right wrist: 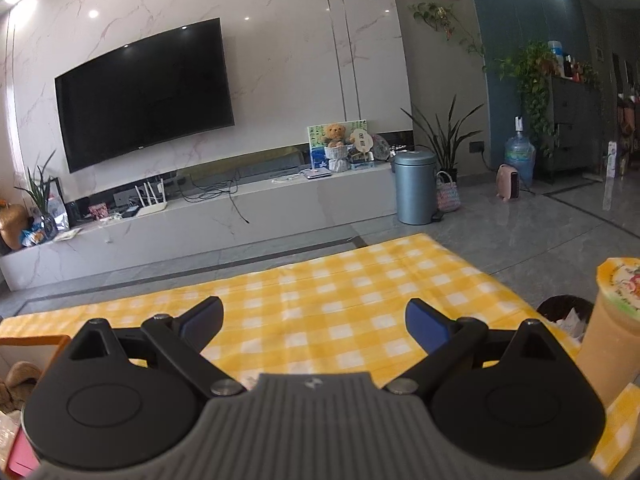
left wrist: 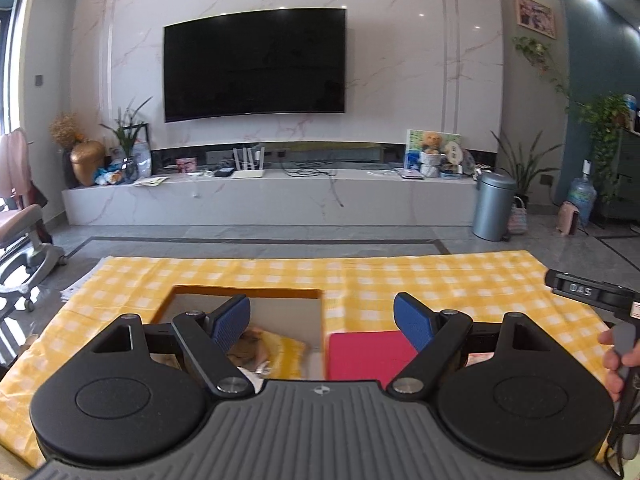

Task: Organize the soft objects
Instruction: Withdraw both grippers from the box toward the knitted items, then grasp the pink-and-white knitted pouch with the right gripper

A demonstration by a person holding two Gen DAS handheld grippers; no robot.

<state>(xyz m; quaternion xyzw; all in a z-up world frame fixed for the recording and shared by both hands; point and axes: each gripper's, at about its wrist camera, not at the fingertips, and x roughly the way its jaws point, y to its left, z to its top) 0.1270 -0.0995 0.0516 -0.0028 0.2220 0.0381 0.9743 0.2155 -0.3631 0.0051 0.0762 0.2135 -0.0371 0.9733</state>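
The left hand-held gripper [left wrist: 322,318] hung with its blue-padded fingers spread wide and nothing between them, above the worktop [left wrist: 400,280] draped in a yellow-and-white checked cloth. Below its left finger stood an open cardboard box [left wrist: 280,304], and inside the box lay a soft item in the same yellow check [left wrist: 286,354] beside something tan and fuzzy [left wrist: 248,346] that was partly hidden by the finger. Just beside the box's right wall, on the cloth, lay a flat pink-red folded piece [left wrist: 366,354], under the right finger.

The right hand-held gripper [right wrist: 314,320] was likewise released, fingers apart and empty, over a bare stretch of checked cloth. At the left edge of its view showed the box's corner [right wrist: 36,340] with a tan plush shape [right wrist: 22,374] in it, and at the right a sealed drink cup [right wrist: 612,340] stood on the cloth, near the worktop's right edge
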